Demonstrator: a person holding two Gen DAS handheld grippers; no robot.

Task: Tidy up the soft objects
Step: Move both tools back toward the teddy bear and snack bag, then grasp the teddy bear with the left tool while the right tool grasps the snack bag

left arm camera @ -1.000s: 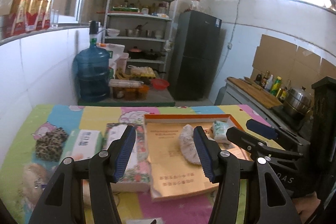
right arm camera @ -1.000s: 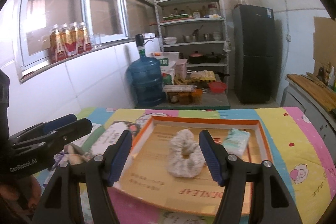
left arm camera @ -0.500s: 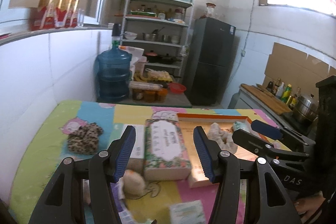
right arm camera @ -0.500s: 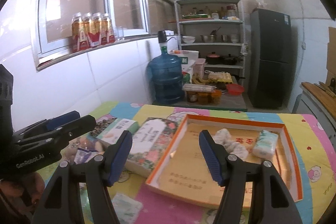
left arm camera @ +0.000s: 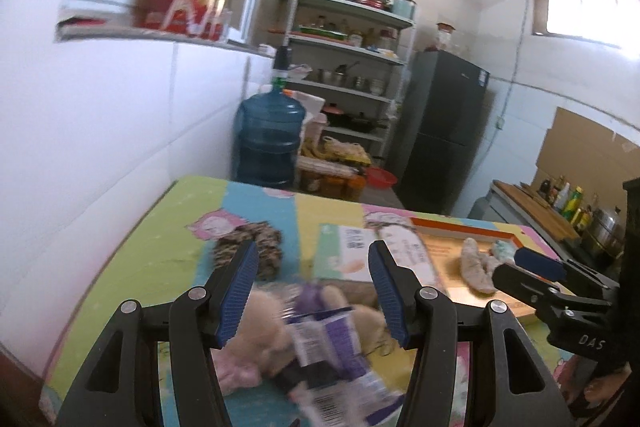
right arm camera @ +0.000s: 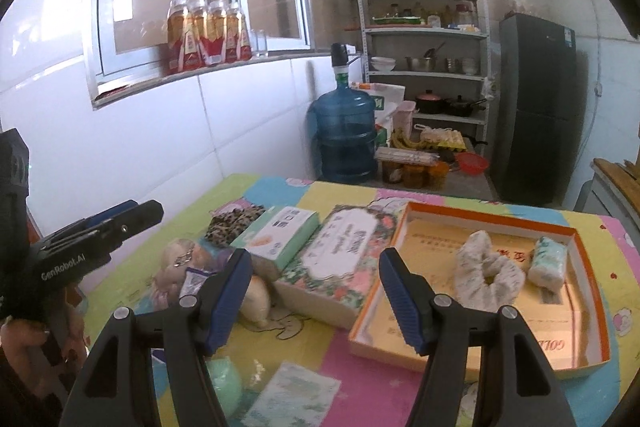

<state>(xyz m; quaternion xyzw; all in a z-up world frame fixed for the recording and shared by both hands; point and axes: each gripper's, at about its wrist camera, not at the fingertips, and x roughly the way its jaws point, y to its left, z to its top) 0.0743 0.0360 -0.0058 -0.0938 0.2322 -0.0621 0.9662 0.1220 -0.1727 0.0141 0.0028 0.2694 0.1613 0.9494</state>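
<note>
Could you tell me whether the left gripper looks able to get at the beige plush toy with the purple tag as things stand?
Probably yes. The left gripper is open, and the plush toy lies on the mat directly below and between its fingers, with nothing covering it. The leopard-print scrunchie and tissue box sit farther back.

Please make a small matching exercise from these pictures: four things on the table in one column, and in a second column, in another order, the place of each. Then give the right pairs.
Things:
1. white scrunchie
2. leopard-print scrunchie
3. floral tissue box
4. beige plush toy

Places:
A. just outside the orange box's left wall
B. under the open left gripper
C. inside the orange box
D. at the far side, by the green tissue pack

Pairs: 1-C, 2-D, 3-A, 4-B
</note>
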